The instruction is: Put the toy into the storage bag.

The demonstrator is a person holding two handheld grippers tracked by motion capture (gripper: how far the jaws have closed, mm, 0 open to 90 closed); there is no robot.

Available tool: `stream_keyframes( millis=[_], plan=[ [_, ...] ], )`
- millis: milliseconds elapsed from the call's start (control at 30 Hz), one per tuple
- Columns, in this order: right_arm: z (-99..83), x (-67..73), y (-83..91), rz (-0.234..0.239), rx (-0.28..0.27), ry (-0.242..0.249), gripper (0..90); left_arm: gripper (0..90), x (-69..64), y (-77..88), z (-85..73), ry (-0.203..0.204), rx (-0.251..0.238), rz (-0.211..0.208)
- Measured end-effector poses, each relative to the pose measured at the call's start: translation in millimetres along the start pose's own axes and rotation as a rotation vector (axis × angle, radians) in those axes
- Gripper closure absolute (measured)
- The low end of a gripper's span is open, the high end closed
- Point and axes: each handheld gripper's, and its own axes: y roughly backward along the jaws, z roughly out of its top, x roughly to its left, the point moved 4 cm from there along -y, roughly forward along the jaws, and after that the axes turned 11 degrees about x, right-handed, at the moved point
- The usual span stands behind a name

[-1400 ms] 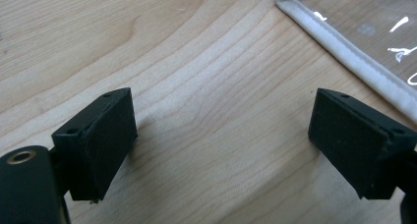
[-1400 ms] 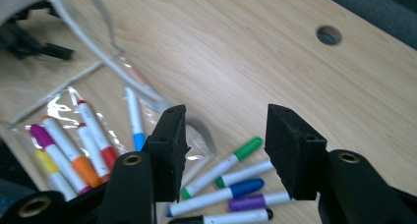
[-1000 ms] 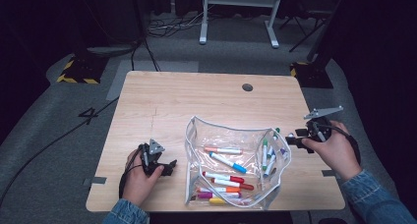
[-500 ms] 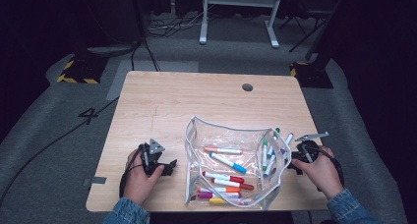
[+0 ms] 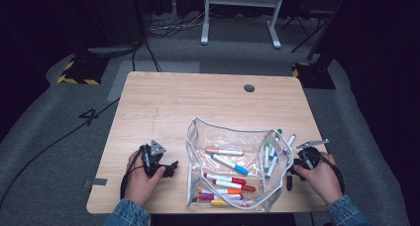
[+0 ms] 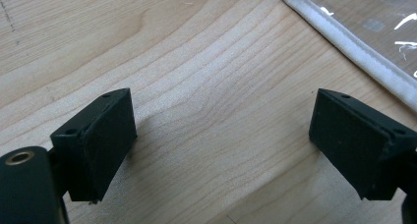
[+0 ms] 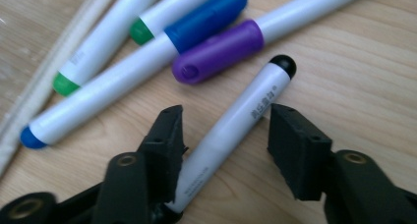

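Your right claw (image 7: 223,135) has been closing around the black-tipped marker (image 7: 236,130) without pinching yet, so square up before squeezing; left claw (image 6: 221,140) sits spread at 9 o'clock of the pouch (image 5: 198,137).

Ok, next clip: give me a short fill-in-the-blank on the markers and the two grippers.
1. The right gripper has a marker with a ____ tip between its jaws.
2. The left gripper has only bare ____ between its jaws.
3. The pouch holding markers is made of ____ plastic.
Missing words: black; table; clear
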Motion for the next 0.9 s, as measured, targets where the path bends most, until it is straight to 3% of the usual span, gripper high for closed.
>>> stream_keyframes(
  millis=[133,300,500,600,900],
  plan=[
    [-10.3,-1.6,3.8,-0.043,0.012,0.002,56.7,10.8,0.0,0.0,0.0,0.000,0.000,0.000],
    [-20.0,-5.2,9.9,-0.046,0.054,-0.009,76.5,10.9,-0.1,-0.2,0.0,0.001,-0.003,0.003],
    [-20.0,-12.0,11.9,0.013,0.070,-0.028,77.3,10.8,0.1,0.1,-0.1,-0.001,0.002,0.000],
    [-18.3,-14.6,19.4,0.052,0.041,-0.040,77.3,10.8,0.0,0.0,0.0,-0.001,0.002,-0.002],
    [-2.2,-15.2,71.5,0.072,-0.036,0.000,77.3,10.8,-0.6,-1.0,0.4,0.009,-0.009,0.004]
  ],
)
